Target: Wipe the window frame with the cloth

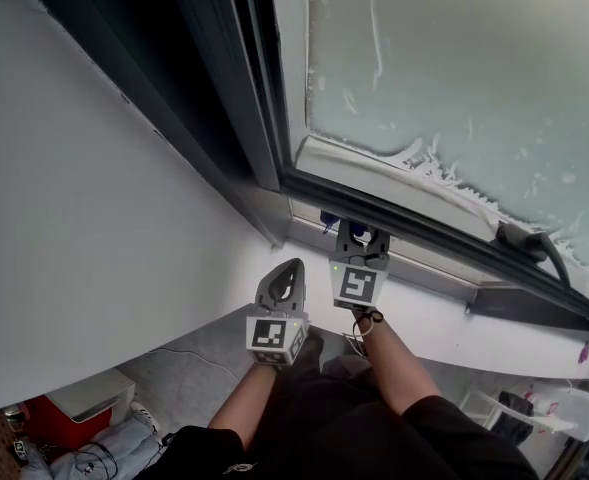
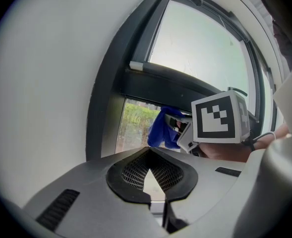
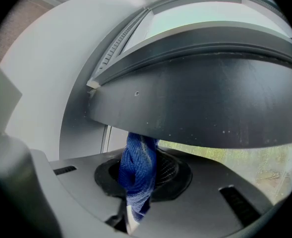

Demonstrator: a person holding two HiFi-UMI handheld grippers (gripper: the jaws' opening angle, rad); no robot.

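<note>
Cloth (image 3: 138,175) is blue, knitted, and I judge it soft and light. It will fold easily and should not slip much on the mesh pads, so hold it by a bunched part w/ enough sticking out to rub. Your right gripper (image 1: 360,236), near the centre of the head view, is clamped on it. The cloth's top end reaches the dark window frame (image 3: 210,108). Your left gripper (image 1: 289,268), just to the left, has its jaws together w/ nothing between.
</note>
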